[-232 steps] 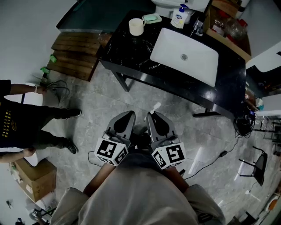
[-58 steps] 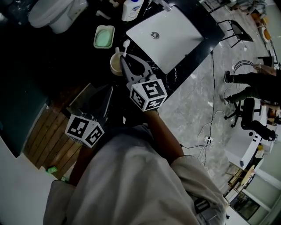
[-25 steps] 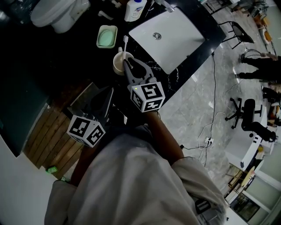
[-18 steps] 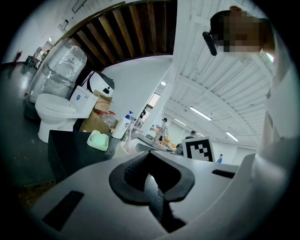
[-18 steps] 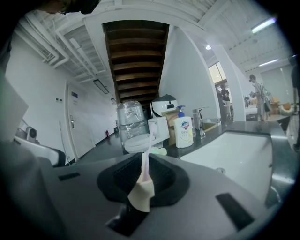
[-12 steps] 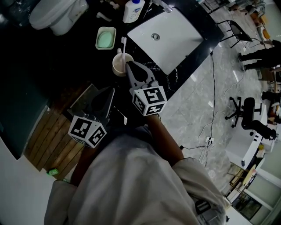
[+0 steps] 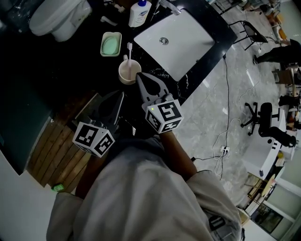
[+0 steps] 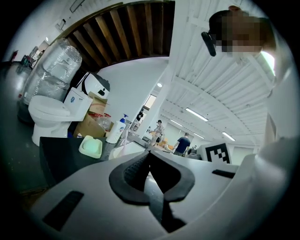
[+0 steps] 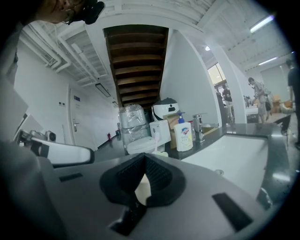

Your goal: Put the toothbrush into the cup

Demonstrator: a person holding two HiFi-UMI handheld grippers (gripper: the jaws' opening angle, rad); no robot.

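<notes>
The right gripper [image 7: 139, 76] has its jaws drawn together with nothing between them; its own view shows only a sliver of cream cup through the gap behind the pads. The tip sits just near and right of the cup [image 7: 129, 72], apart from it as far as the head view shows.

The left gripper [image 7: 121, 94] is likewise closed and empty; it hangs nearer and to the left, over the near edge of the dark counter [image 7: 70, 66], taking no part.

The toothbrush [image 7: 128, 52] is in the cup; the handle end is down inside and the head is up, clear of the rim. Its long axis runs close to upright, tilted toward the far side, so it probably rests on the far rim; that lean, I judge, is what keeps it from tipping out. Which way the bristles face is too small to tell.

The cup stands on the counter between the green soap dish [image 7: 111, 44], to the far left, and the white basin [image 7: 188, 40] on the right, with a pump bottle [image 7: 139, 13] farther off; the task looks done.
</notes>
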